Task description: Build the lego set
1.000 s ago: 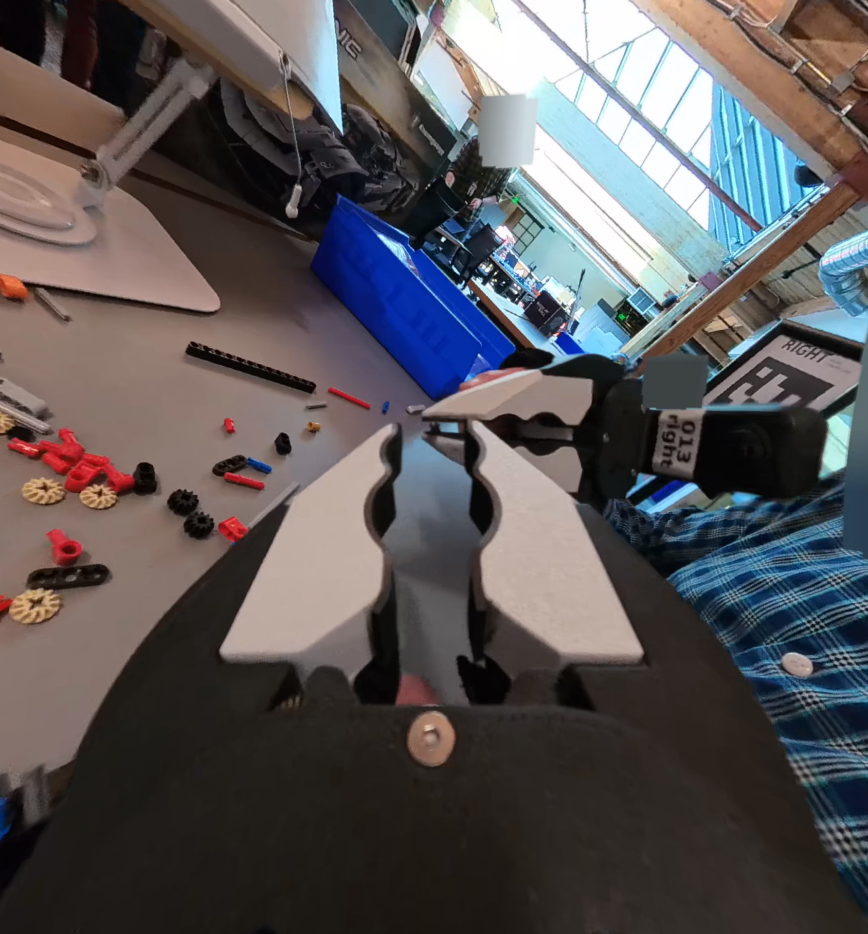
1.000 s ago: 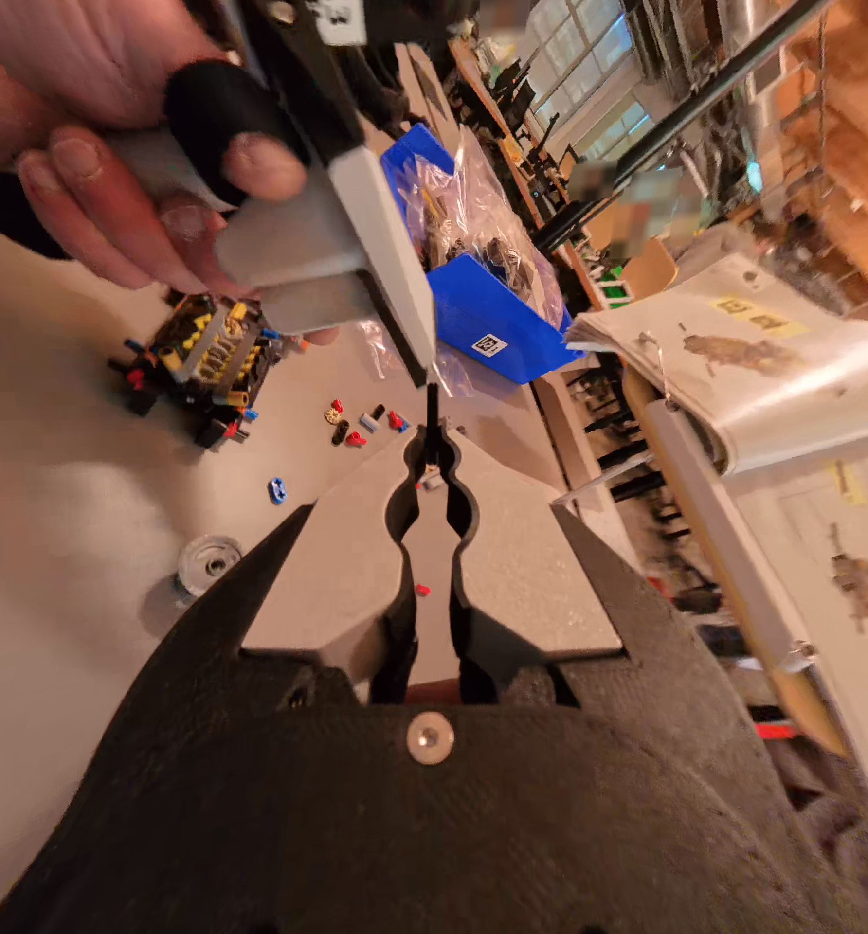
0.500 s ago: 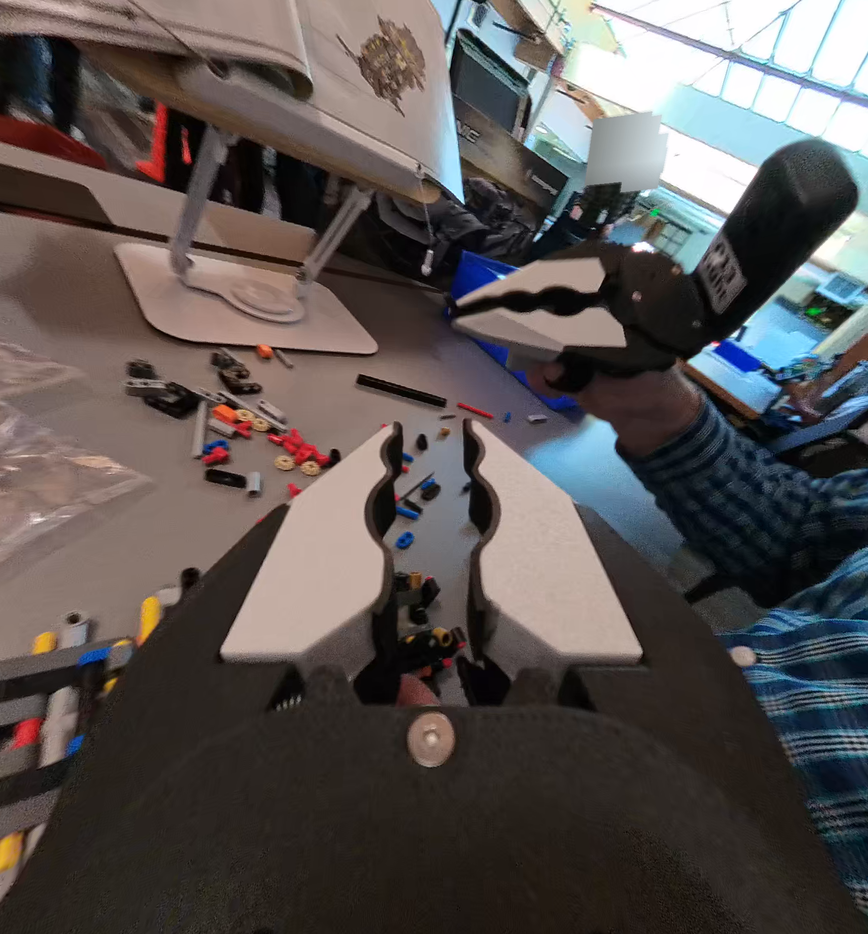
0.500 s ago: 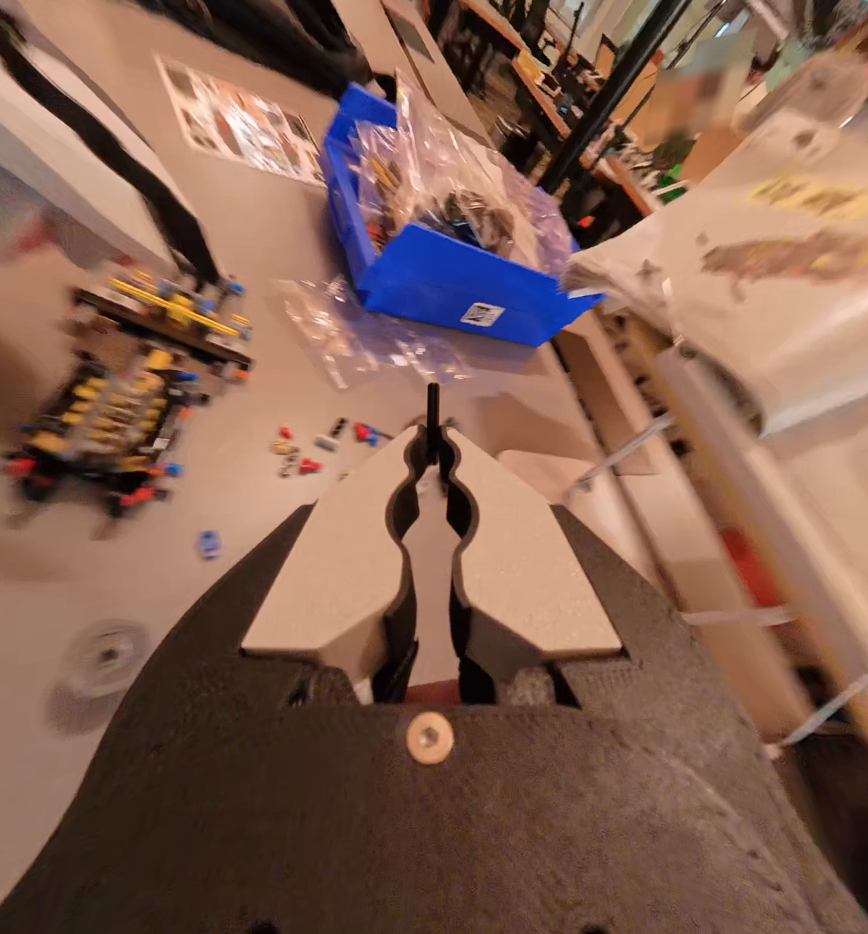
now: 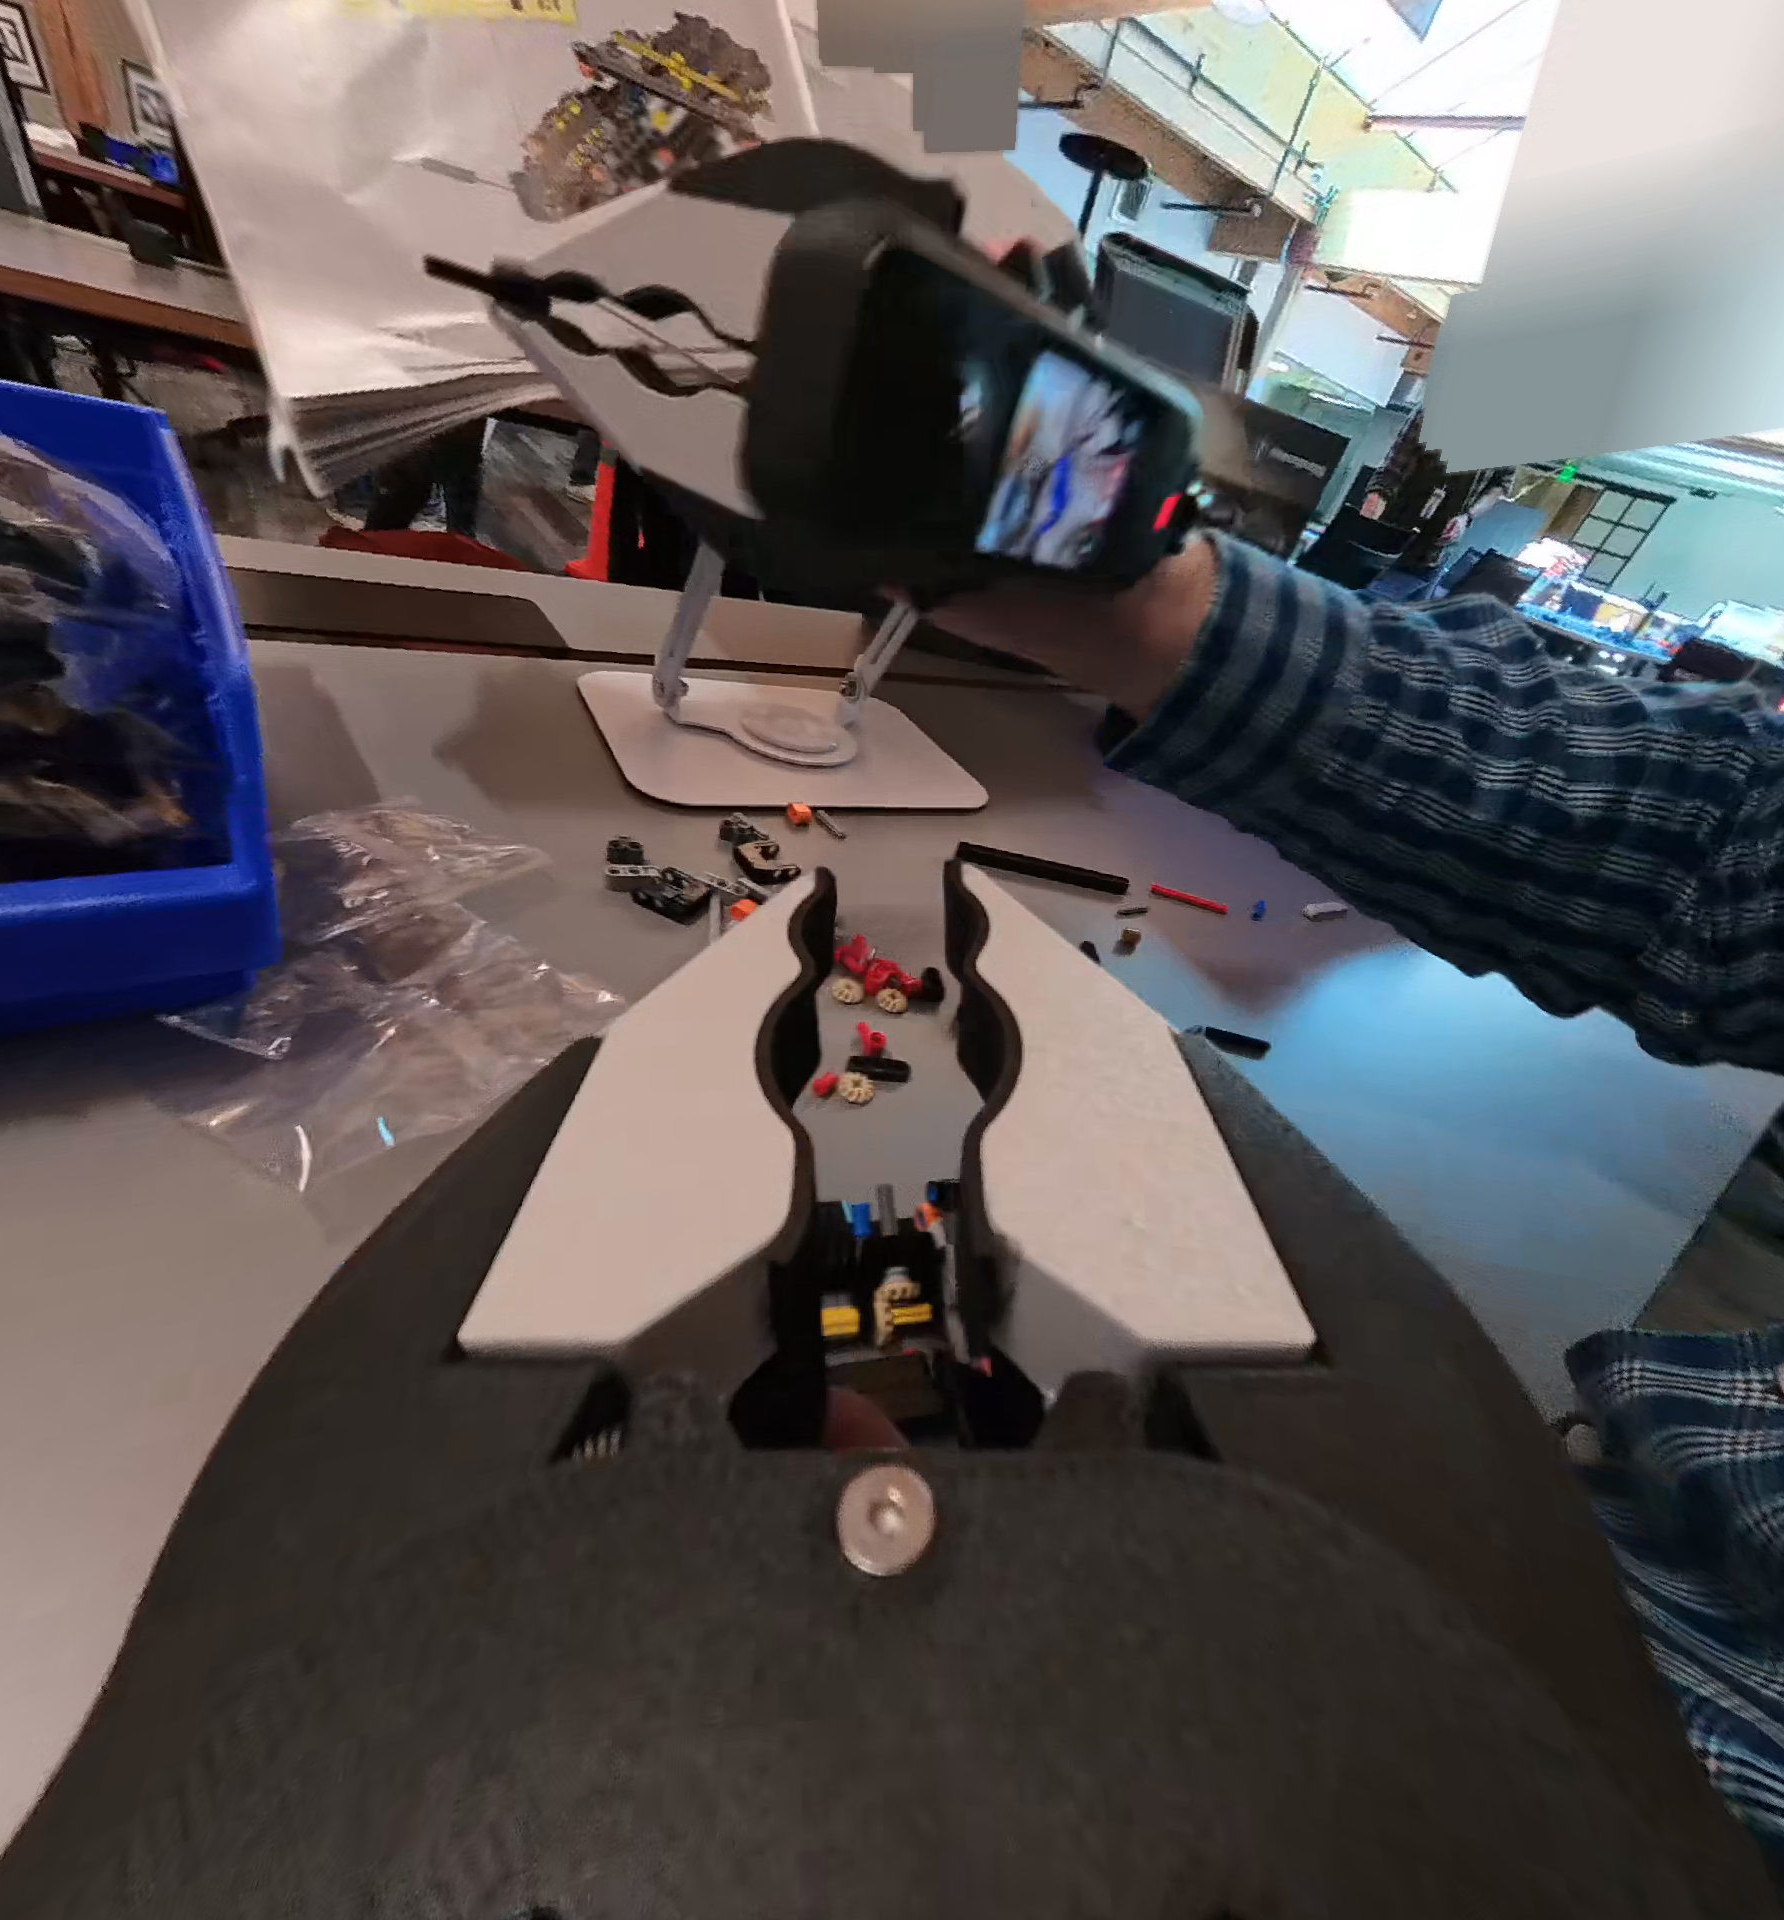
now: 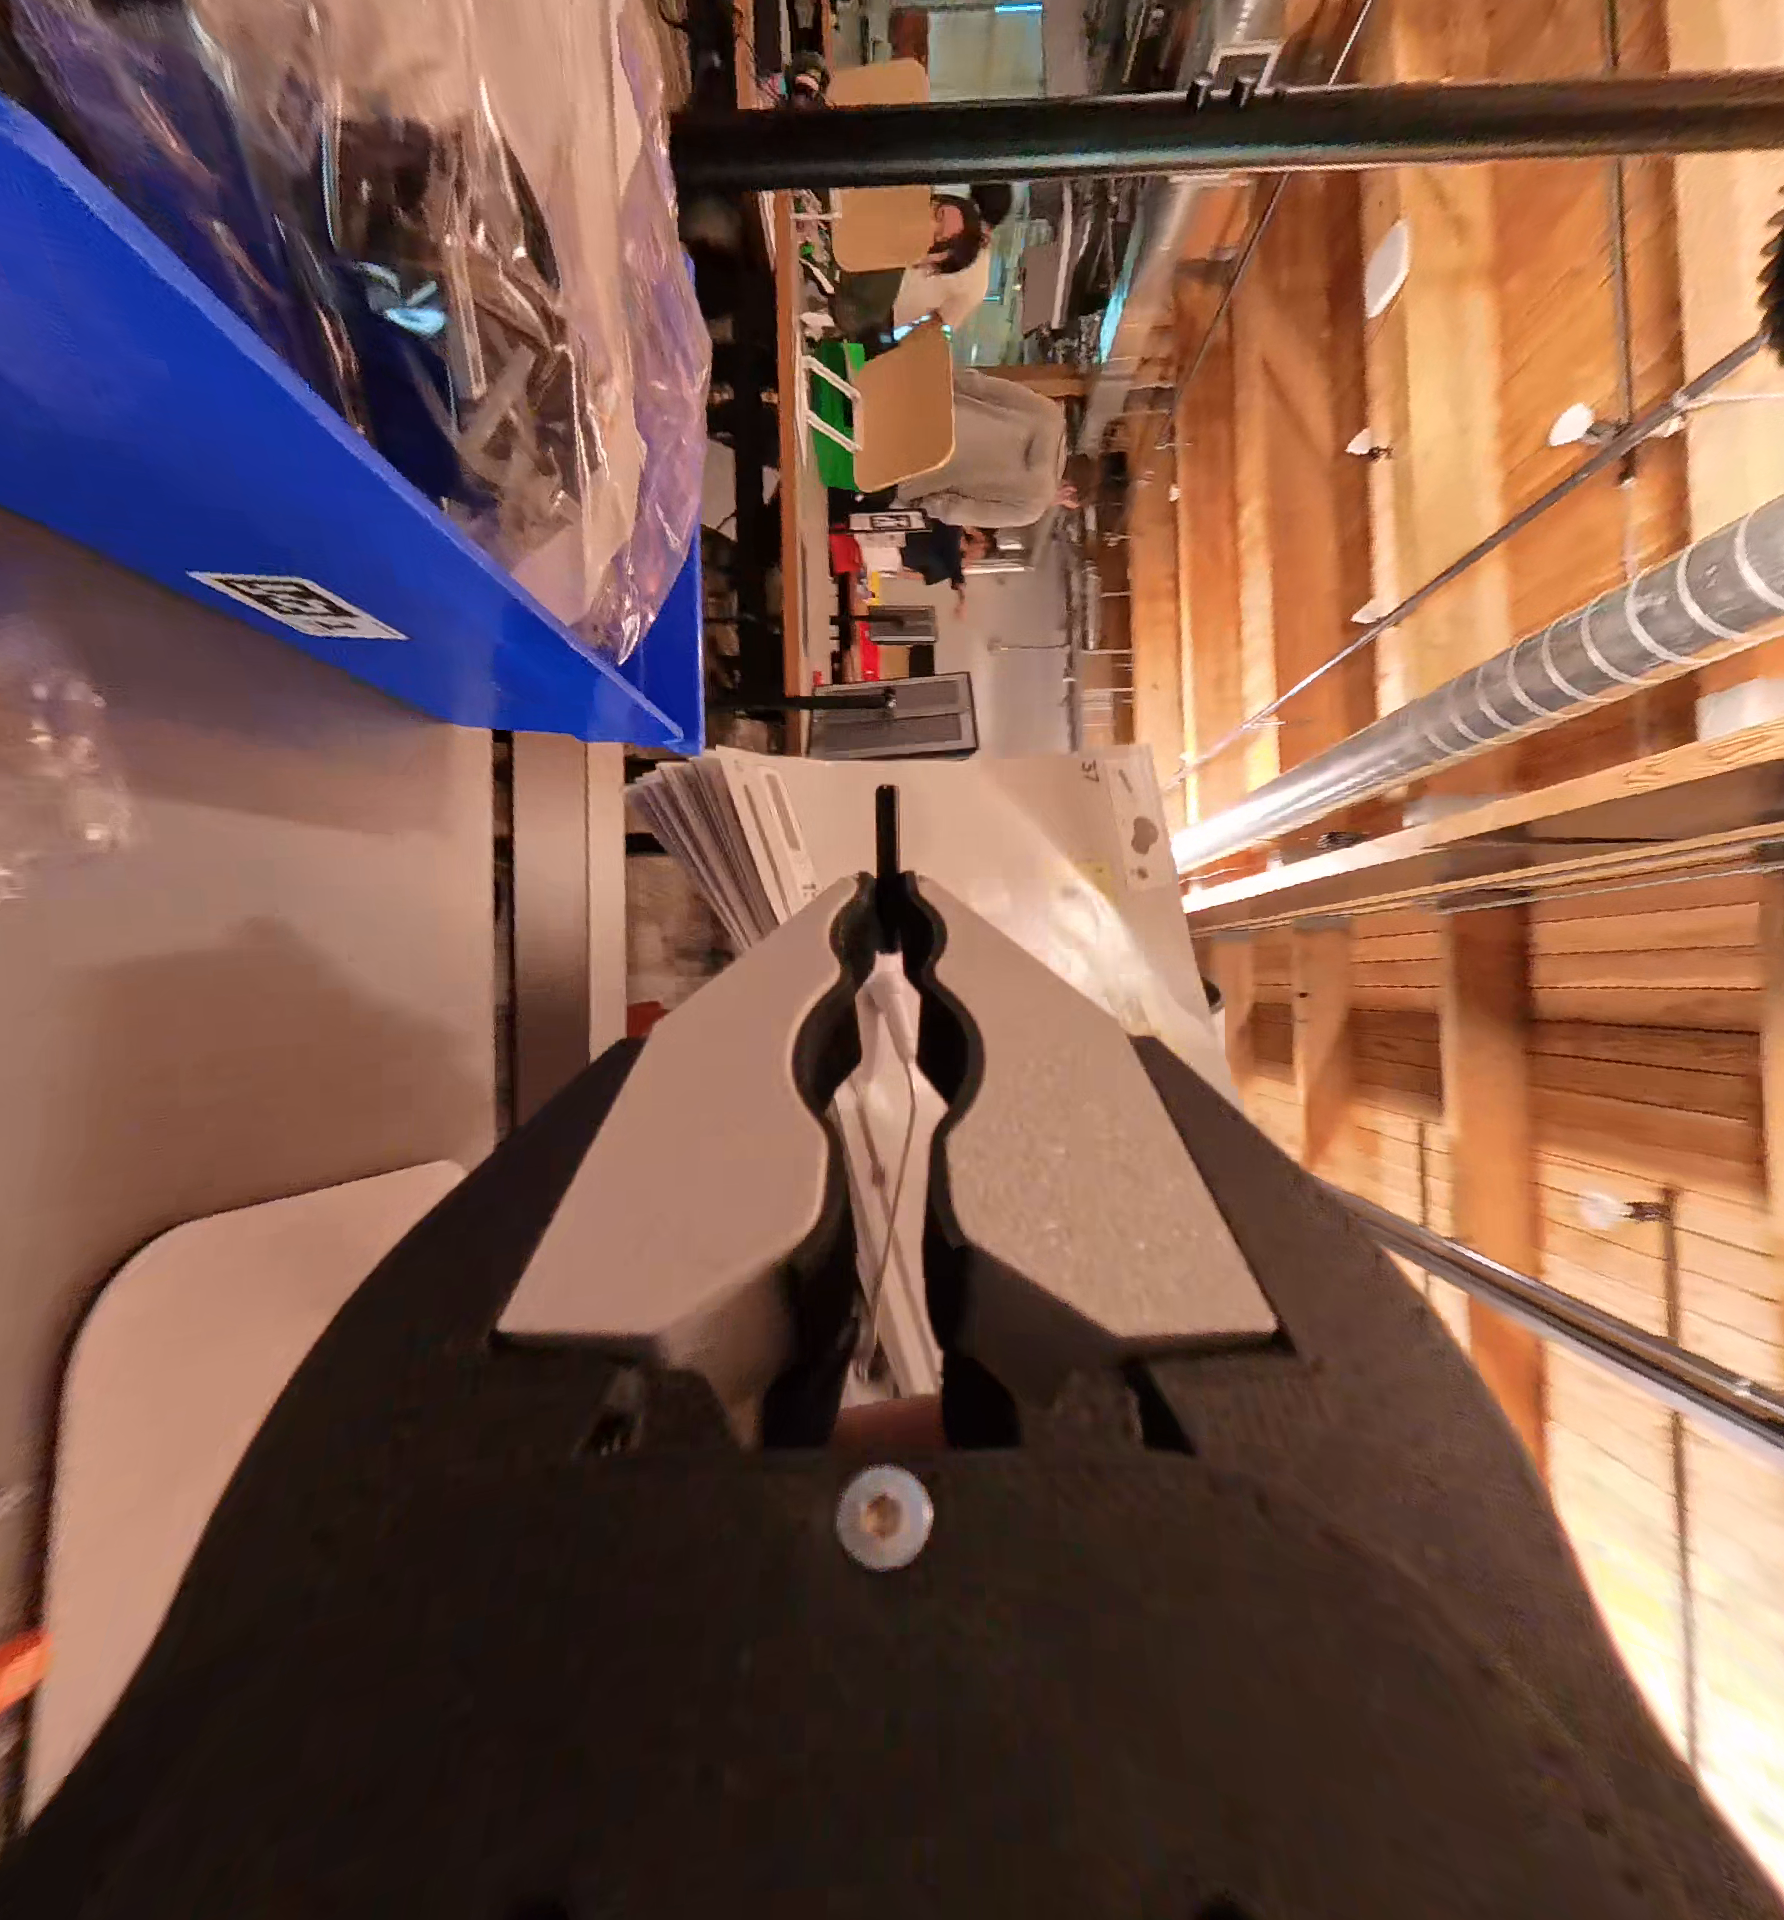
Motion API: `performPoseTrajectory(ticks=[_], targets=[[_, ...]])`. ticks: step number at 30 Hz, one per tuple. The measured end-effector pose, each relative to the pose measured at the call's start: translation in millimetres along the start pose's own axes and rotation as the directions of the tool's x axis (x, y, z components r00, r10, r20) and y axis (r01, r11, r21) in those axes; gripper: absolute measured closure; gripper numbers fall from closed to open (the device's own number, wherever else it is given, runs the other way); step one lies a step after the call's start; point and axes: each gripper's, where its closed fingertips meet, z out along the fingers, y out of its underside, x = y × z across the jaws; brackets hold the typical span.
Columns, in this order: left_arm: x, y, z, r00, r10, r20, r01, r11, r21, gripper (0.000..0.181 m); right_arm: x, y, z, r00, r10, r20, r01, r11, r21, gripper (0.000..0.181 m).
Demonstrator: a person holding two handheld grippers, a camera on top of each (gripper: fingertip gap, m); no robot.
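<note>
My left gripper [image 5: 890, 883] is open and empty, low over the grey table [image 5: 88, 1299]. Loose red, black and tan Lego pieces [image 5: 872, 987] lie between and beyond its fingers. A part-built black and yellow model [image 5: 872, 1299] shows under the finger bases. My right gripper [image 6: 888, 899] is shut on a thin black axle [image 6: 886, 831] that sticks out past its tips. In the left wrist view the right gripper [image 5: 498, 291] is held high, rolled on its side, in front of the instruction booklet [image 5: 400, 208].
A blue bin [image 5: 88, 914] of bagged parts stands at the left, with a clear plastic bag [image 5: 400, 987] beside it. The booklet stand's white base [image 5: 784, 748] is behind the pieces. A long black beam [image 5: 1044, 868] and red axle [image 5: 1189, 899] lie to the right. A plaid sleeve [image 5: 1490, 779] crosses above the table. Some 20 cm of space lies between my two pairs of fingers.
My right gripper has risen and rolled toward the booklet, still holding the black axle. My left gripper has swung left and tipped down over the loose pieces, still open.
</note>
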Motion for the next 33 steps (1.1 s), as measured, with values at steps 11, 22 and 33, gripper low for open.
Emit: performPoseTrajectory(ticks=[11, 22, 33], targets=[[-22, -13, -9, 0.996, -0.088, 0.010, 0.087, 0.993, 0.078, 0.164, -21, 0, 47, 0.972, -0.235, 0.013, 0.235, 0.972, -0.022, 0.180], [-23, -13, -9, 0.997, -0.080, 0.014, 0.079, 0.994, 0.075, 0.164, -18, 20, 61, 0.939, -0.325, 0.116, 0.335, 0.938, -0.090, 0.180], [-23, -13, -10, 0.996, -0.089, 0.009, 0.088, 0.993, 0.081, 0.164, -26, 20, 69, 0.925, -0.332, 0.183, 0.358, 0.925, -0.130, 0.180]])
